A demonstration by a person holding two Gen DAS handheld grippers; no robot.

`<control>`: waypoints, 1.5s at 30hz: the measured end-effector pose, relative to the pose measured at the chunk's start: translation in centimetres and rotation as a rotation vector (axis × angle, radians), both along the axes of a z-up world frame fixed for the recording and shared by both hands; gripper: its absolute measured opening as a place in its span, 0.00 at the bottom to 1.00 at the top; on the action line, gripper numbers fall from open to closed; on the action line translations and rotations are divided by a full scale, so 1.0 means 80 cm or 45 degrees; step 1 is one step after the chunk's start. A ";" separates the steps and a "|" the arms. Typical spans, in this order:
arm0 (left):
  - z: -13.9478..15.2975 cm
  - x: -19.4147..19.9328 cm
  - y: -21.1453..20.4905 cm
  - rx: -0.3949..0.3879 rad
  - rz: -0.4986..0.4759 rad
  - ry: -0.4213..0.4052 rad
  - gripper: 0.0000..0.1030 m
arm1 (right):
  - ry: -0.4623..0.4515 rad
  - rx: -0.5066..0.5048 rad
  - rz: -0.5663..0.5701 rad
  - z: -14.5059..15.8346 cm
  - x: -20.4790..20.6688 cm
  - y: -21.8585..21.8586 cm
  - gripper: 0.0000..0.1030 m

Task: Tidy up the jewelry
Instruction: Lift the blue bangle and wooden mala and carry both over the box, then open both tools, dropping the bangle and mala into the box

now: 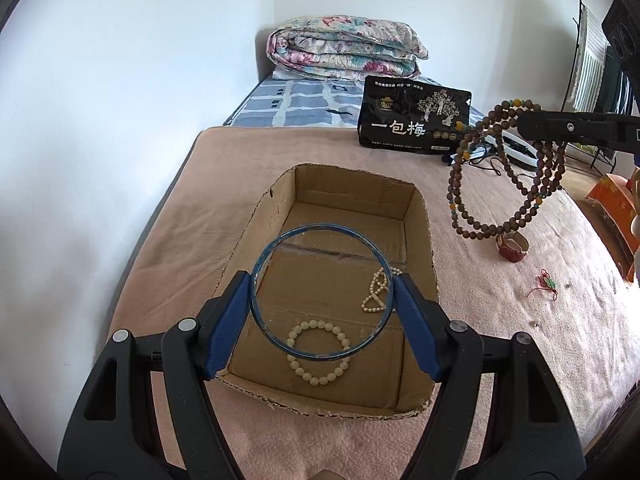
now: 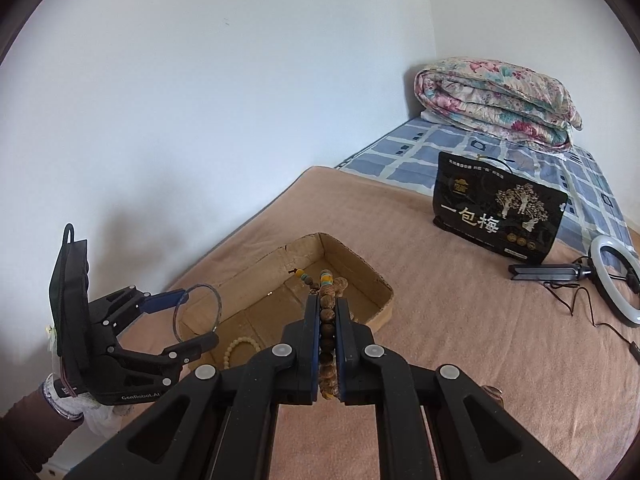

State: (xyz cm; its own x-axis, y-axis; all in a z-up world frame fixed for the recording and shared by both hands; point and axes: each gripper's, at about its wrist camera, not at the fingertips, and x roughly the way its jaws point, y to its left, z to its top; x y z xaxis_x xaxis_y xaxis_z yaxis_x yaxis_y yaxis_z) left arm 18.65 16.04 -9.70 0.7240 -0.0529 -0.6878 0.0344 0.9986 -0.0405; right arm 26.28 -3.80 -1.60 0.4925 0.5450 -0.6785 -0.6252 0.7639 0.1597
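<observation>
My left gripper [image 1: 322, 285] is shut on a blue bangle [image 1: 280, 240] and holds it flat above an open cardboard box [image 1: 420, 216]. It also shows in the right wrist view [image 2: 199, 317] with the bangle [image 2: 218, 300]. In the box lie a white bead bracelet [image 1: 320, 380] and a white bead string [image 1: 374, 294]. My right gripper [image 2: 328, 306] is shut on a long brown bead necklace [image 2: 327, 322], which hangs in loops to the right of the box [image 1: 468, 224]. A brown-red ring-like piece [image 1: 513, 246] and a red cord charm [image 1: 547, 282] lie on the blanket.
The box [image 2: 360, 264] sits on a pink blanket [image 1: 224, 184] on a bed against a white wall. A black snack bag [image 1: 414, 114], a ring light with cable [image 2: 614, 280] and a folded floral quilt [image 1: 344, 46] lie farther back. An orange box [image 1: 616, 208] stands at the right edge.
</observation>
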 end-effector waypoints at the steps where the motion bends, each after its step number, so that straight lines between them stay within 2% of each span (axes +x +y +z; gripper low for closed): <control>1: -0.001 0.002 0.002 0.001 0.001 0.001 0.71 | -0.001 0.000 0.003 -0.001 0.003 0.007 0.04; 12: -0.015 0.024 0.012 -0.022 0.005 0.017 0.71 | 0.026 -0.003 0.015 -0.027 0.036 0.058 0.04; 26: -0.026 0.041 0.014 -0.018 0.007 0.033 0.72 | 0.075 -0.005 0.015 -0.060 0.063 0.074 0.04; 39: -0.027 0.042 0.014 -0.023 -0.002 0.026 0.72 | 0.076 -0.017 0.033 -0.064 0.061 0.079 0.05; 41: -0.028 0.042 0.013 -0.023 -0.005 0.034 0.73 | 0.056 -0.026 0.024 -0.062 0.060 0.080 0.20; 43: -0.028 0.042 0.013 -0.023 -0.004 0.041 0.75 | 0.040 -0.021 0.020 -0.058 0.058 0.080 0.43; 44: -0.027 0.042 0.013 -0.025 -0.001 0.043 0.77 | 0.033 -0.024 0.018 -0.057 0.058 0.081 0.49; 45: -0.027 0.041 0.013 -0.028 0.000 0.041 0.79 | 0.022 -0.027 0.014 -0.056 0.056 0.081 0.63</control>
State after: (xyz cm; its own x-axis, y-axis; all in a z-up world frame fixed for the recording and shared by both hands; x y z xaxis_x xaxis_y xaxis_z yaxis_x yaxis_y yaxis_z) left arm 21.96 17.09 -11.83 0.7016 -0.0680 -0.7093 0.0325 0.9975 -0.0634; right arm 30.79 2.67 -6.04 0.4746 0.5356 -0.6985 -0.6311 0.7602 0.1541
